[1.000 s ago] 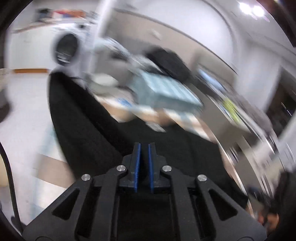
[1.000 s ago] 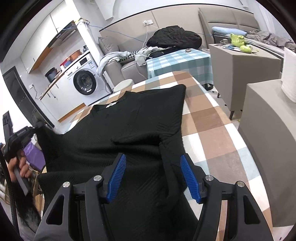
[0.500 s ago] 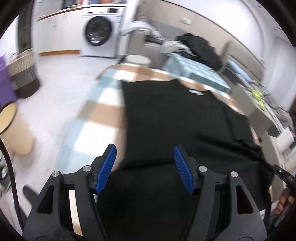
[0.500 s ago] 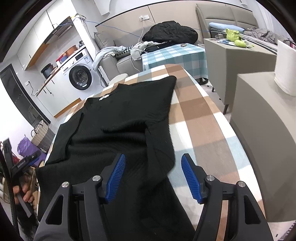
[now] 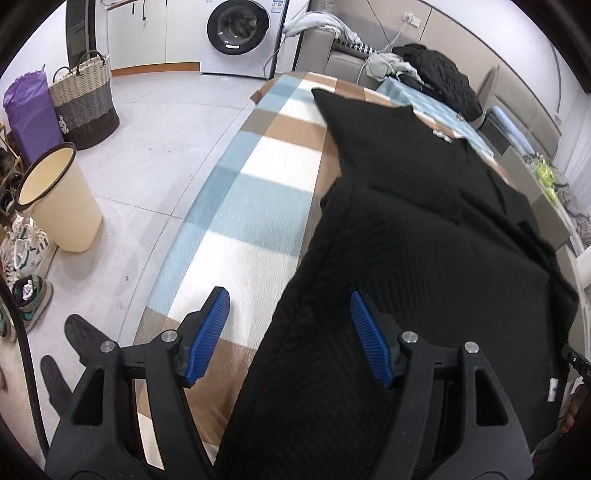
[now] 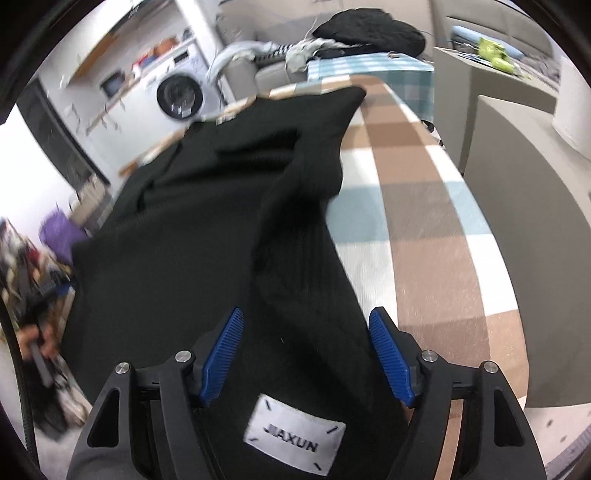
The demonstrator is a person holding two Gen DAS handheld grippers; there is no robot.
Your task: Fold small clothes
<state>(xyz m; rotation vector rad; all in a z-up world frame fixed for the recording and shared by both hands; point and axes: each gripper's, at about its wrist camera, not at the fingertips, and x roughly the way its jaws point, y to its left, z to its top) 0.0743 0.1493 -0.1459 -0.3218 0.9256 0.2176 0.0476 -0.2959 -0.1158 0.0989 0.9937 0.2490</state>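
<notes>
A black ribbed knit garment (image 5: 424, 266) lies spread on the checked tablecloth (image 5: 258, 206); it also shows in the right wrist view (image 6: 207, 229). Its left sleeve is folded in over the body. My left gripper (image 5: 288, 332) is open over the garment's left edge, holding nothing. My right gripper (image 6: 306, 350) is open over the near right part of the garment, just above a white sewn label (image 6: 295, 439) reading JAXUN. The right sleeve (image 6: 317, 155) lies bunched along the garment's right side.
The table's left edge drops to a floor with a cream bin (image 5: 59, 199), woven basket (image 5: 85, 103), purple bag (image 5: 31, 114) and shoes (image 5: 26, 258). A washing machine (image 5: 240, 33) and a sofa with clothes (image 5: 436, 77) stand beyond. A grey cabinet (image 6: 524, 206) stands right of the table.
My left gripper let go of the garment's left side and opened, then drew back to the near left edge. My right gripper stayed open and moved closer over the near hem.
</notes>
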